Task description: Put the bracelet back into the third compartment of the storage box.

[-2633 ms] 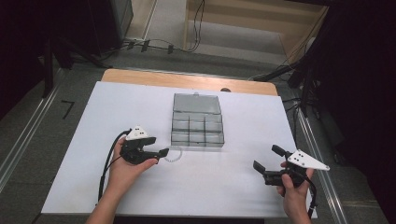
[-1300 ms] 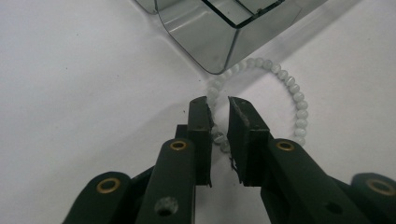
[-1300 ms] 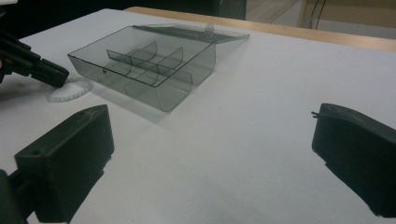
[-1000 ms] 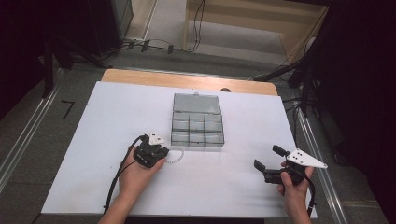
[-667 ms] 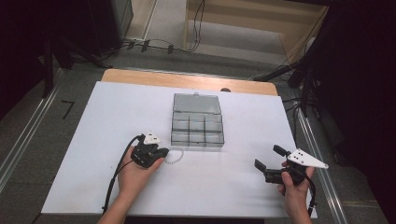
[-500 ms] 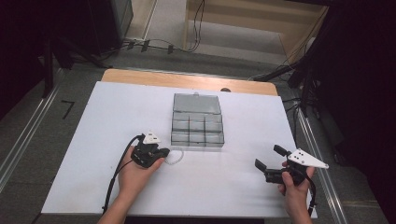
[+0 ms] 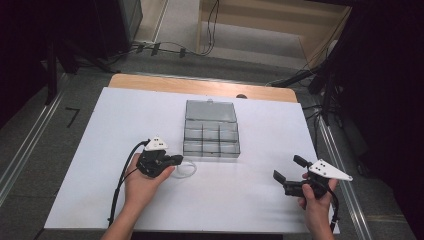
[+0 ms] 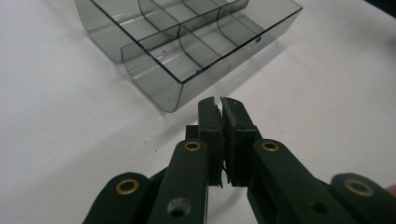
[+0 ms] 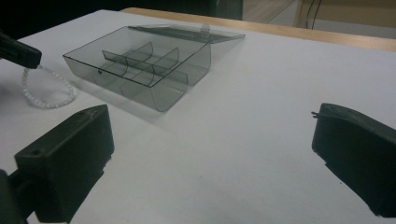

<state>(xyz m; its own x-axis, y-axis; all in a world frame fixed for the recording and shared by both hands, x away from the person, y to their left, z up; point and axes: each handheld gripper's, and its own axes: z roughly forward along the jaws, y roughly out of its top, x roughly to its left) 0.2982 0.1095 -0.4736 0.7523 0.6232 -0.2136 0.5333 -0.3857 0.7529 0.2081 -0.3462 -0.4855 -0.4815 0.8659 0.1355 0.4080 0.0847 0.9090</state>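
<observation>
Picking up bead bracelet (image 7: pixel 186 169): left gripper (image 7: pixel 176 160) clamped on it, right gripper (image 7: pixel 289 174) wide open. Next, lifting toward compartment box (image 7: pixel 211 134) ahead.

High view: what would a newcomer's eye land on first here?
Probably the clear compartment box at the middle of the white table, its lid open toward the far edge. Next, the left gripper, jaws shut, at a white bead loop just in front of the box's near-left corner. The right gripper hangs open, well off to the right.
</observation>
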